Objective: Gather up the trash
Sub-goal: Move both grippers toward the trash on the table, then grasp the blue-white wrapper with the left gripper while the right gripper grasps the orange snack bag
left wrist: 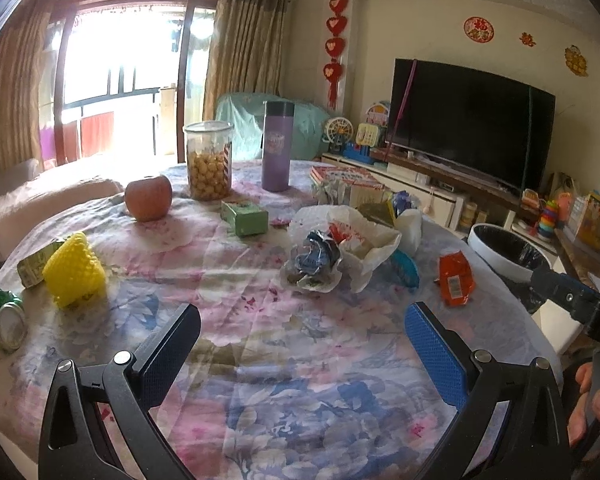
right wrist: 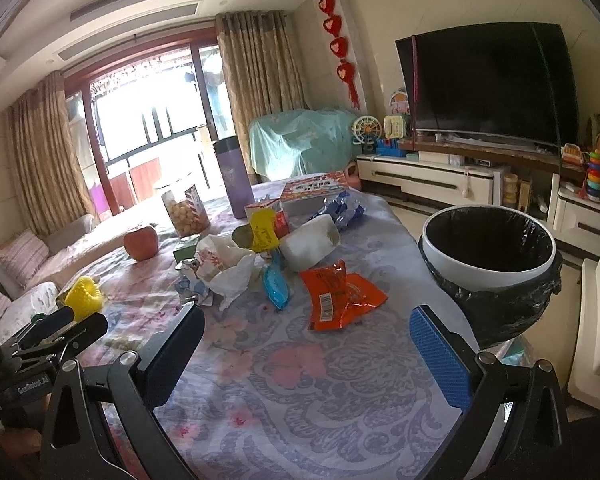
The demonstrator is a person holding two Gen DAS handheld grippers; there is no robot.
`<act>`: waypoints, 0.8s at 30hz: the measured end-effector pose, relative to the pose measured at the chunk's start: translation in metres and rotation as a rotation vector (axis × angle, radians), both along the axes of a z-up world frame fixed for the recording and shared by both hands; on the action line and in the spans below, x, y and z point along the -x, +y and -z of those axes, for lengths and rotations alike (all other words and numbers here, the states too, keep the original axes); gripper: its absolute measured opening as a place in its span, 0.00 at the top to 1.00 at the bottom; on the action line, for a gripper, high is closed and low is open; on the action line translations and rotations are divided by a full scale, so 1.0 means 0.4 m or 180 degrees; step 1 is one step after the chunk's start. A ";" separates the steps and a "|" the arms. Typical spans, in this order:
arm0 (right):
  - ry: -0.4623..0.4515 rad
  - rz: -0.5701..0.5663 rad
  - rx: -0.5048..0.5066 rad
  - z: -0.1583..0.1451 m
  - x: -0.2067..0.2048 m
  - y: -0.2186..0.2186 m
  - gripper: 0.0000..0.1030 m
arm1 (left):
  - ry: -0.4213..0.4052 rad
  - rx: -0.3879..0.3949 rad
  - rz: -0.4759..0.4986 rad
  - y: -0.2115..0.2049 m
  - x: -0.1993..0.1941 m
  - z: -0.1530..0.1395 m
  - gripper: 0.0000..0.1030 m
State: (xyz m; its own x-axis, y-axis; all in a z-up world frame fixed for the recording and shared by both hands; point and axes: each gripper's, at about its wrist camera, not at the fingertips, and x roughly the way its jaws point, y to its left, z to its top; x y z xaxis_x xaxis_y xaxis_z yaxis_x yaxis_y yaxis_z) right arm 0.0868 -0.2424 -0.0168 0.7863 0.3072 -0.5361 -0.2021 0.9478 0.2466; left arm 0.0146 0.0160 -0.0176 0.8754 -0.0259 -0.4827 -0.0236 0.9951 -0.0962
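Trash waits on the floral table, both grippers spread wide and empty.

The lined trash bin (right wrist: 488,240) stands just beside the table edge, likely for short drops. The white plastic bag (right wrist: 228,268) heaps mid-table; the orange wrapper (right wrist: 340,296) lies nearest the right gripper (right wrist: 306,334). The left gripper (left wrist: 302,332) hovers over bare cloth.

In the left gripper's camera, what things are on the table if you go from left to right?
Green can → yellow foam net → apple → jar of snacks → purple flask → white plastic bag → orange wrapper.
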 end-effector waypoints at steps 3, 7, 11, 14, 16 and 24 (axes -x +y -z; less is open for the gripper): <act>0.0004 -0.0009 -0.0035 0.010 -0.017 -0.003 0.00 | 0.0042 -0.0013 0.0014 -0.001 -0.032 0.006 0.01; 0.0045 -0.0012 -0.0071 0.026 -0.045 -0.012 0.01 | 0.0150 -0.0015 0.0055 -0.006 -0.081 0.017 0.01; 0.0158 0.0033 -0.0030 0.046 -0.084 -0.024 0.01 | 0.0244 -0.0052 0.0068 -0.012 -0.140 0.024 0.01; 0.0225 0.0041 0.0052 0.064 -0.113 -0.025 0.04 | 0.0301 -0.0053 0.0063 -0.010 -0.189 0.030 0.01; 0.0353 0.0026 0.0032 0.082 -0.137 -0.024 0.08 | 0.0338 -0.0044 0.0055 -0.010 -0.219 0.036 0.02; 0.0723 -0.0034 -0.0006 0.143 -0.221 -0.024 0.23 | 0.0616 0.0037 0.0069 -0.003 -0.344 0.064 0.14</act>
State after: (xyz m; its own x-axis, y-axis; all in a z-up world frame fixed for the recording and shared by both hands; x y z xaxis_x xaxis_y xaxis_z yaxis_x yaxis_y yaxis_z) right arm 0.1751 -0.2518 -0.0740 0.6420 0.3160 -0.6985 -0.1512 0.9454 0.2887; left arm 0.1522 0.0146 -0.0432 0.7655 -0.0505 -0.6414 -0.0212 0.9944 -0.1035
